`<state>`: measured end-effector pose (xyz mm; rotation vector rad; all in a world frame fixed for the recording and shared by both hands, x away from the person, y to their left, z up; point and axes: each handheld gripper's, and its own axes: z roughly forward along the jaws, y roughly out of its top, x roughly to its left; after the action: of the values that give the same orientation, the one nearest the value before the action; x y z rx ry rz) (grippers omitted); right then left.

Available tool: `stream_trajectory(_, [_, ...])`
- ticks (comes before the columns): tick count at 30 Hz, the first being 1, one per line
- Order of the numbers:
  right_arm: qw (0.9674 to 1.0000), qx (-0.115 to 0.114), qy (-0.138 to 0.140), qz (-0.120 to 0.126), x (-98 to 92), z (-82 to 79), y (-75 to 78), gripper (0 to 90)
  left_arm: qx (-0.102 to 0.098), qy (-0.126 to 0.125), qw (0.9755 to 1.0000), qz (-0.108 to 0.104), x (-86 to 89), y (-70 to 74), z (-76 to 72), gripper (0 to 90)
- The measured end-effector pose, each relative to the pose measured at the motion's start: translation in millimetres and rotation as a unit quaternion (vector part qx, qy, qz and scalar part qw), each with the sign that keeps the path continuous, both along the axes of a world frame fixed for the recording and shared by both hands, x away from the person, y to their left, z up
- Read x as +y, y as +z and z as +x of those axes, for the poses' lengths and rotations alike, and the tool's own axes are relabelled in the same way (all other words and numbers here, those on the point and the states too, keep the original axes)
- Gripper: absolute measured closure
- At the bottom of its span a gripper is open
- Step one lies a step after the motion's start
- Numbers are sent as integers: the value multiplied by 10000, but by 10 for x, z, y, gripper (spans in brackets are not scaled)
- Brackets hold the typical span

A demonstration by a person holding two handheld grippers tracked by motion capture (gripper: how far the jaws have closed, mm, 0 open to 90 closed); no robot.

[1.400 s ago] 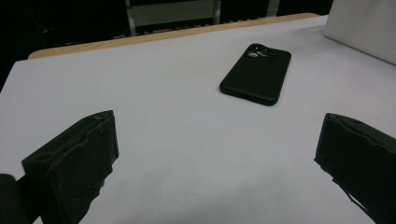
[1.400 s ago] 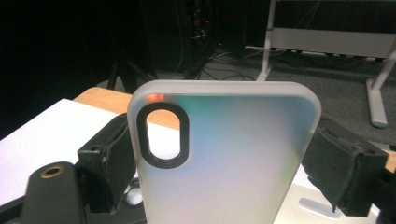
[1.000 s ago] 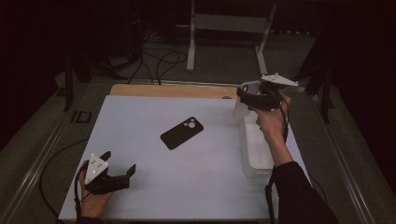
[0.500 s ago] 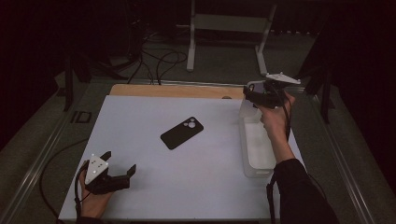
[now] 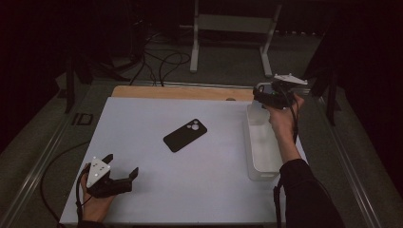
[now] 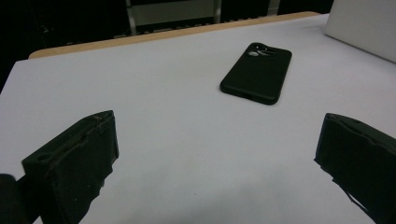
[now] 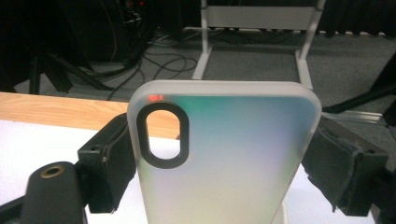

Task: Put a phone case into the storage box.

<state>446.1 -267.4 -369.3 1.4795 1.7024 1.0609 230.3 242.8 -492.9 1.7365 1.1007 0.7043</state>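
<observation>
In the right gripper view, my right claw (image 7: 224, 163) is clamped on a translucent phone case (image 7: 224, 154), one jaw pressing each long edge. This view resolves detail that the high view cannot: the case is frosted and semi-clear with rounded corners, a black-rimmed oval camera cutout near its top left, and a faint green-to-violet sheen across its back. The case stands upright between the jaws, its top edge toward the floor beyond the surface.

The high view gives the layout instead. My right claw (image 5: 266, 97) is raised above the far end of a clear plastic bin (image 5: 261, 164), a long rectangular container lying along the right edge of the white surface (image 5: 190, 190). The case appears there as a pale blur just below the claw. A strip of bare wood runs along the far edge of the surface.

My left claw (image 5: 121, 178) rests on the near left corner of the surface with its jaws apart and nothing between them. The left gripper view confirms this: both black jaws stand wide, with bare white surface in the gap. Beyond them lies a black phone (image 6: 257, 72), matte, rounded, camera side up, flat near the middle of the surface and well apart from both claws.
</observation>
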Motion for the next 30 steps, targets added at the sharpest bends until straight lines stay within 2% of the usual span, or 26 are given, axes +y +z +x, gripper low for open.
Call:
stream_trajectory(6, [9999,83,-93,-75,-42,41,-45,169,-1,-8,10000,0,-2,1,0,0])
stream_trajectory(22, [9989,391,-246,-101,-49,165,-282,168,-6,-9,10000,7,-3,0,-2,0])
stream_trajectory(24, [9985,439,-261,-177,-35,178,-329,168,1,-7,10000,1,-5,-1,0,0])
stream_trajectory(30, [9979,533,-301,-209,-11,210,-428,168,-1,-8,10000,-10,1,-3,0,0])
